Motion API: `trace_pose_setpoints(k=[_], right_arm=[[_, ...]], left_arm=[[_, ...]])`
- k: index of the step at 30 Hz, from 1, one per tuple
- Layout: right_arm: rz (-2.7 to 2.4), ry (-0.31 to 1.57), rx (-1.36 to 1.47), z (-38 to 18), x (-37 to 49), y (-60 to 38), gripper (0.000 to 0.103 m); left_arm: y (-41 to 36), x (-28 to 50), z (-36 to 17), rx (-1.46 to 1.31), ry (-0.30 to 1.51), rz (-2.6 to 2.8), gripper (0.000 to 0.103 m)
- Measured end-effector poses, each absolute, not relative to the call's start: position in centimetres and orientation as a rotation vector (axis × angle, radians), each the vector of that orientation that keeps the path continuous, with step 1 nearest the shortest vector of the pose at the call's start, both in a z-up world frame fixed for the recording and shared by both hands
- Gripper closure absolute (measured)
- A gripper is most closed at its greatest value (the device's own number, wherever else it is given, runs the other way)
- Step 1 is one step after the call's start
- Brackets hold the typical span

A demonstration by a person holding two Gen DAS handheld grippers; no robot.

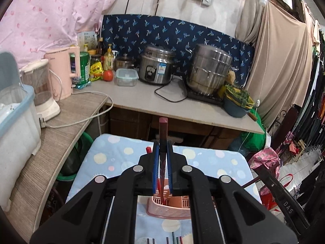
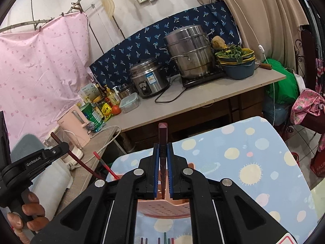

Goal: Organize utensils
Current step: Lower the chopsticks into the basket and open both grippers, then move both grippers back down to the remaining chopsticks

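Chopstick, dark red, stands upright between the blue pads of the left hand-held gripper, which is closed tight on it; its lower tip dips into the pink slotted basket directly below. The right hand-held gripper likewise pinches one dark chopstick upright above the same basket. The basket sits on a blue spotted cloth over a low surface. More chopsticks lie at the cloth's near edge, too cropped to count. Behind, a counter carries one rice cooker, one steel steamer pot and one tomato.
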State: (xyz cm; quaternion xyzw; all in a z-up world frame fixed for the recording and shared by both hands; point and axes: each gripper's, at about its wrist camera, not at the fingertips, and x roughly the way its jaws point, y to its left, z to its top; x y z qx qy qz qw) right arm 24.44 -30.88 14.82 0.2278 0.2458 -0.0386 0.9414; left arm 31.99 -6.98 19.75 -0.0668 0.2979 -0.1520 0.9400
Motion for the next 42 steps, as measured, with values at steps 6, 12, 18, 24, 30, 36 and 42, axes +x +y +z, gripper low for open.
trace_pose_setpoints(k=[6, 12, 18, 24, 30, 36, 42], right_arm=[[-0.104, 0.49, 0.463, 14.5, 23.9, -31.0, 0.082], [-0.104, 0.464, 0.435, 15.6, 22.8, -30.5, 0.081], [-0.101, 0.46, 0.436, 15.9, 21.5, -30.1, 0.081], [-0.094, 0.467, 0.434, 16.1, 19.3, -29.5, 0.08], [-0.091, 0.496, 0.387, 15.3, 16.2, -27.8, 0.08], [-0.075, 0.554, 0.344, 13.0, 12.7, -25.7, 0.08], [-0.059, 0.644, 0.329, 9.6, 10.0, -24.0, 0.08]], left_arm=[[-7.1, 32.0, 18.4, -0.121, 0.618, -0.29, 0.082], [-7.1, 30.8, 18.8, -0.106, 0.592, -0.265, 0.061], [-7.2, 29.6, 18.9, -0.086, 0.595, -0.254, 0.058], [-7.0, 27.4, 18.8, -0.049, 0.588, -0.235, 0.054], [-6.6, 24.7, 17.8, 0.001, 0.602, -0.221, 0.052], [-5.8, 21.7, 15.4, 0.032, 0.658, -0.207, 0.052], [-5.1, 18.9, 12.4, 0.077, 0.712, -0.187, 0.052]])
